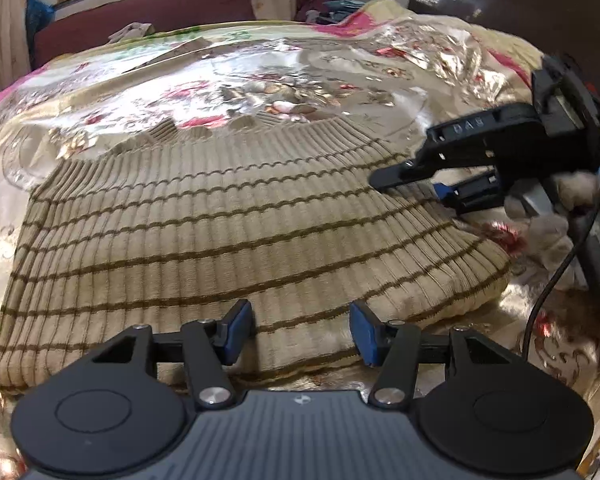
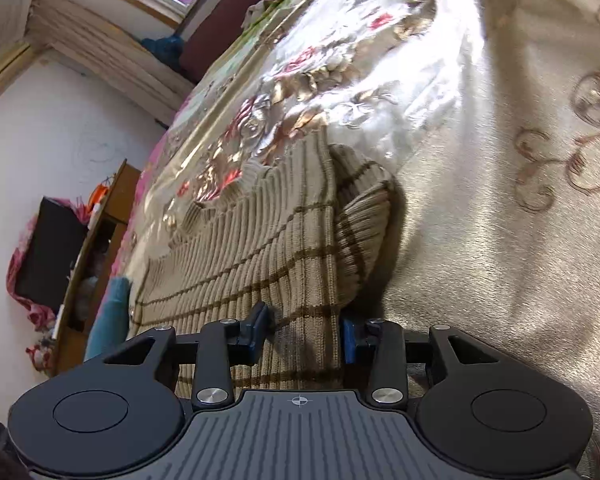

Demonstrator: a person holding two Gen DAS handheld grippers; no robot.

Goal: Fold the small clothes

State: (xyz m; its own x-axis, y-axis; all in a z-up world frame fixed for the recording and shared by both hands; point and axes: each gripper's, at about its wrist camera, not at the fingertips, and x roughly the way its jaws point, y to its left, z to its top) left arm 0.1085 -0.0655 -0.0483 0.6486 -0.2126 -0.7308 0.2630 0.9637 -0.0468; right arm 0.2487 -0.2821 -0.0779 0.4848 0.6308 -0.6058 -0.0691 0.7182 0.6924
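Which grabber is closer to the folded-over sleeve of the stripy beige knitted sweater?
Right. The right gripper sits at the stripy beige knitted sweater's edge, just below the folded-over sleeve. The left gripper is at the sweater's near hem, farther off.

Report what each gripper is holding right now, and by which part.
The left gripper stands open over the striped sweater's near hem, gripping nothing. The right gripper straddles the sweater's right edge by the folded-in sleeve; whether its pads press it cannot be told.

Left wrist view low over the ribbed striped sweater (image 1: 228, 240), facing across the bed (image 1: 260, 68) to the window, right wrist view close, tilted, sharing both.
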